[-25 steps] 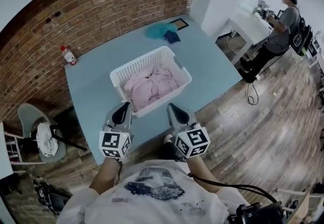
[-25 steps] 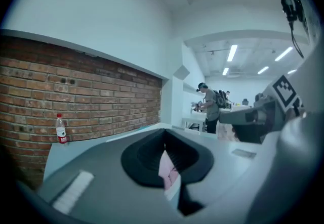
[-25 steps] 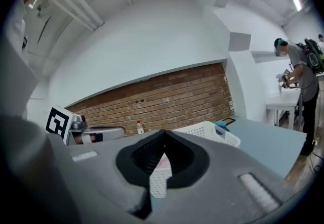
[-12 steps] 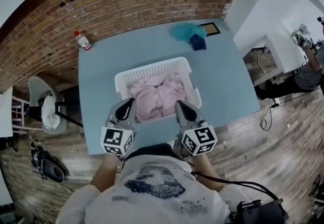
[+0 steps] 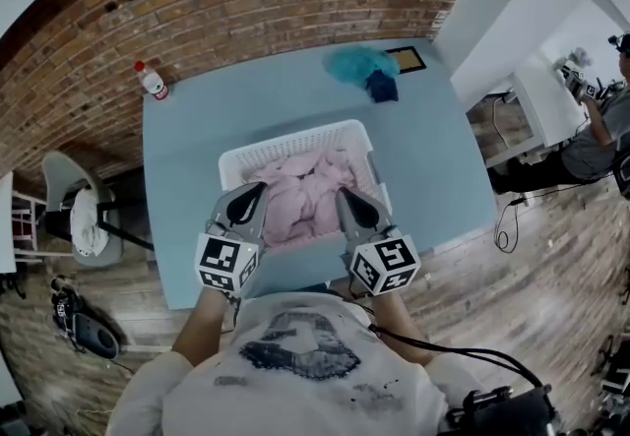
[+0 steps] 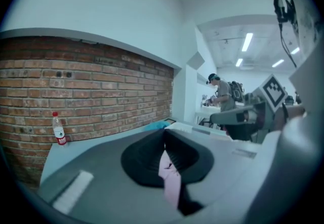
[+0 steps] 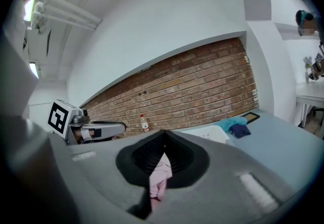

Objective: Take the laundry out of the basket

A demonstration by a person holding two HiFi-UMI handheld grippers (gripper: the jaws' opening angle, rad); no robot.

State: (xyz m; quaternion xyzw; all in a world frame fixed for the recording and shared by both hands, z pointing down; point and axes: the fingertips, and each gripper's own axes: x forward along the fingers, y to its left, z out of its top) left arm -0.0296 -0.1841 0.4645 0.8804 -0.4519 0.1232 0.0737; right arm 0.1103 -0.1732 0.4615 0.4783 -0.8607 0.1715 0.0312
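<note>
Closed in on the white plastic lattice basket [image 5: 295, 139] within the last second: from hanging just short of its near rim to reaching over that rim, with the left gripper [image 5: 256, 190] toward the left side and the right gripper [image 5: 345, 194] toward the right, side by side and tipped slightly downward.

Shut tight on both sides, tips pressed together in each gripper view, with nothing caught between them. Only a sliver of pink visible through the gap behind the tips, part of the pile beyond and not a held piece.

Heaped in the basket on the light-blue table [image 5: 187, 168], as a second ago: the crumpled pale-pink laundry [image 5: 305, 186], filling it to about rim height, unlifted and seemingly undisturbed.

For the task, then: approach all but finished, grasp not yet begun. Probably calls for opening first and only then dipping into the pile, with closed tips good for little more than poking the cloth. Likely easiest to take a raised fold on the nearer side. Some risk of snagging the lattice wall, or of dragging the light basket toward the table's near edge while pulling at soft, tangled fabric.

Lying untouched farther back: a teal cloth [image 5: 354, 60] with a dark-blue cloth [image 5: 382, 87] against it, and a small clear bottle [image 5: 151, 81] at the far left corner.
</note>
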